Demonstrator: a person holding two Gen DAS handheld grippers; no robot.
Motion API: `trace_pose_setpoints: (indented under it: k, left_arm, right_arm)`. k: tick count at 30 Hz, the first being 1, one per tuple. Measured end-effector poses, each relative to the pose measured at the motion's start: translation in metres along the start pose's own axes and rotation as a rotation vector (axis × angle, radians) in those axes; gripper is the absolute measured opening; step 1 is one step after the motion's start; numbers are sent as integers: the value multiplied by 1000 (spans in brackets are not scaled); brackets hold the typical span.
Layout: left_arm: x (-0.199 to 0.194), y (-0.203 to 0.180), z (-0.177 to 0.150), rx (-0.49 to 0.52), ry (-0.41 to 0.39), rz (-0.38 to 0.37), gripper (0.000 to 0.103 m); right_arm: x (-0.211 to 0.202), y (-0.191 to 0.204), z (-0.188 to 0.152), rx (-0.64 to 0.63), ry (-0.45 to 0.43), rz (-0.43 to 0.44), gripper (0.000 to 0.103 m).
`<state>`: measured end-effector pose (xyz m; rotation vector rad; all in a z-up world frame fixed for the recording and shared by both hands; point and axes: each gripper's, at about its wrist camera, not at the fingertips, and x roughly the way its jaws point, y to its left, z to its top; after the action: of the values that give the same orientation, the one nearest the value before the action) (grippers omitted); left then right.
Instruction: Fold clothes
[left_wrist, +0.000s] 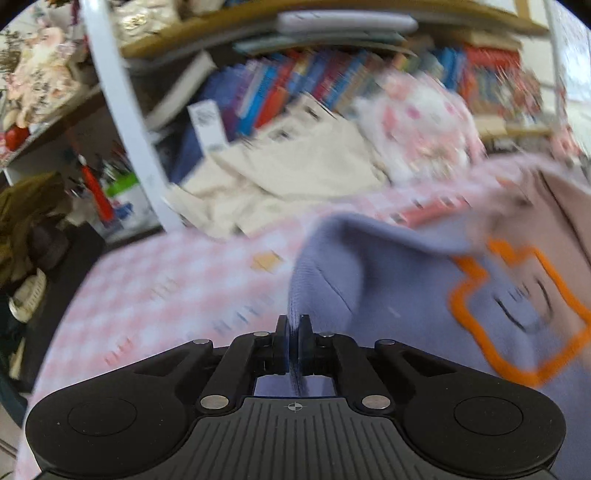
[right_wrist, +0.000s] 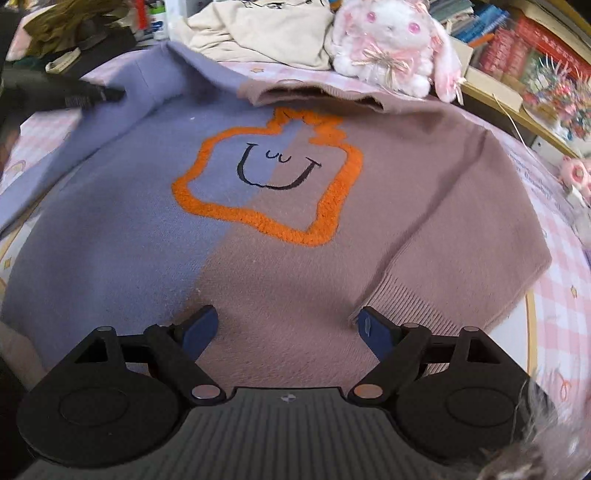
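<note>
A two-tone sweater (right_wrist: 280, 251), lilac on its left half and mauve on its right, lies front up on a pink checked cloth (right_wrist: 565, 280). An orange outline with a black smile (right_wrist: 273, 173) marks its chest. My right gripper (right_wrist: 286, 328) hovers open just above the mauve lower body. The mauve sleeve (right_wrist: 454, 258) lies folded down along the right side. My left gripper (left_wrist: 294, 325) is shut on the lilac sleeve (left_wrist: 325, 266) and holds it lifted above the cloth. That left gripper (right_wrist: 107, 94) shows as a dark shape at the far left shoulder in the right wrist view.
A cream garment (right_wrist: 258, 29) is heaped behind the sweater's collar. A white and pink plush rabbit (right_wrist: 395, 44) sits beside it. Bookshelves (right_wrist: 524, 59) run along the back right. A white pole (left_wrist: 122, 110) and dark clutter (left_wrist: 33, 229) stand at the left.
</note>
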<state>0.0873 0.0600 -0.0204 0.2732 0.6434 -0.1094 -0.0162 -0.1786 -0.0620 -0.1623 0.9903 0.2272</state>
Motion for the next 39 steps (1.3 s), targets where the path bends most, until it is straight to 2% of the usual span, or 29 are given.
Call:
trace_pose_setpoints:
  k: [4, 7, 10, 12, 13, 14, 15, 16, 17, 20, 25, 29, 34, 39]
  left_arm:
    - [21, 42, 24, -11, -9, 5, 3]
    - [46, 68, 38, -13, 23, -4, 4]
    - [82, 86, 44, 18, 119, 41, 17]
    - [102, 99, 43, 3, 165, 61, 20]
    - [106, 105, 42, -4, 175, 73, 29]
    - [110, 112, 41, -7, 189, 93, 47]
    - [111, 117, 40, -5, 188, 110, 57]
    - [110, 123, 39, 1, 178, 123, 77]
    - [108, 130, 40, 13, 170, 115, 83]
    - [100, 145, 44, 50, 157, 58, 83]
    - [75, 135, 51, 71, 115, 10, 83]
    - [45, 104, 40, 131, 42, 10, 85]
    - [-2, 46, 4, 286, -73, 32, 90]
    - [-33, 2, -32, 333, -53, 28, 90]
  right_arm:
    - [4, 13, 5, 5, 17, 21, 83]
    - [7, 26, 11, -10, 25, 37, 83]
    - [10, 39, 16, -24, 34, 53, 84]
    - [12, 48, 19, -34, 39, 64, 84]
    - [13, 52, 21, -39, 42, 69, 85]
    - [14, 56, 23, -44, 44, 75, 85]
    - [14, 59, 24, -47, 47, 78, 86]
    - [15, 60, 25, -47, 48, 79, 86]
    - [16, 60, 25, -47, 48, 79, 86]
    - [16, 58, 26, -50, 47, 81, 87]
    - [17, 59, 27, -59, 49, 82, 89]
    - [19, 59, 28, -60, 49, 83, 91]
    - [20, 59, 28, -63, 45, 86, 93]
    - [19, 58, 26, -69, 39, 89, 95]
